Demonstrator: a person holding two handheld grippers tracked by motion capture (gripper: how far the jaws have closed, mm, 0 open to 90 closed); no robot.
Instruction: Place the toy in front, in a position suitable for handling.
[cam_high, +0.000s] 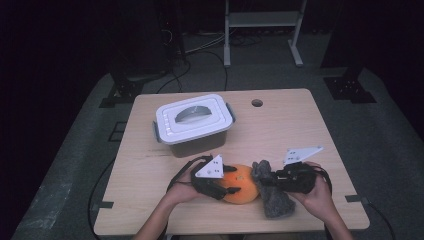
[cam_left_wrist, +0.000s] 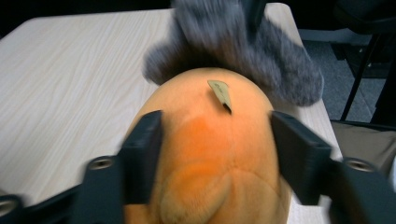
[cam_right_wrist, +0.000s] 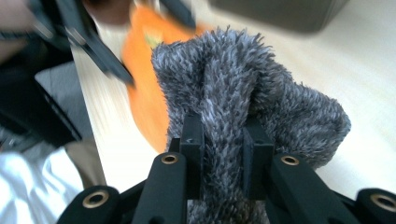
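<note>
You're in a dark lab/studio setup: lone wooden table (cam_high: 280, 130) on grey floor mat (cam_high: 380, 140), cables (cam_high: 200, 55) and metal stand legs (cam_high: 295, 45) behind.

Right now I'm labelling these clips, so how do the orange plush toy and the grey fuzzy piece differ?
The orange plush toy is smooth and rounded; the grey fuzzy piece is shaggy and bunched. The orange one sits between the left gripper's jaws; the grey one is pinched by the right gripper. Both are soft and lie at the table's near edge.
</note>
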